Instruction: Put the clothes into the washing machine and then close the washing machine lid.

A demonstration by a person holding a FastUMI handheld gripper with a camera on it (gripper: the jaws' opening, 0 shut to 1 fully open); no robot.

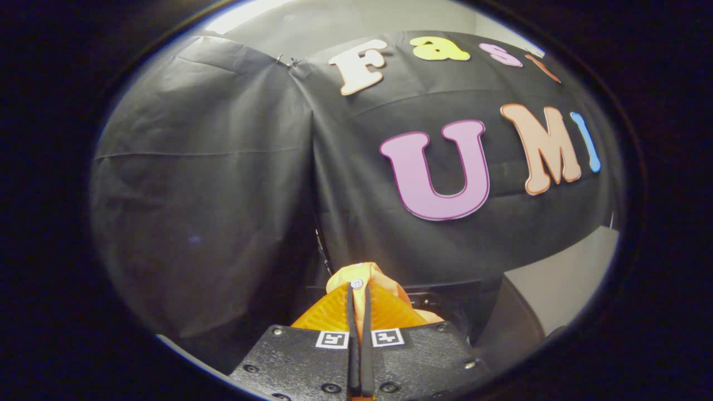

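Where fingers (pixel 352 312) pinch, orange garment (pixel 384 312), wall behind

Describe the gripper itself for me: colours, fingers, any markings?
The gripper has a black textured body with dark screws, orange ribbed fingers edged with thin black pads, and two white square tags with black patterns at the finger bases.

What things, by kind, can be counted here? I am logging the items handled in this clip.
Orange garment, with a white button, pinched between the fingers: 1
Gripper, fingers shut on the garment: 1
Square black-and-white markers, one on each finger base: 2
Total: 4
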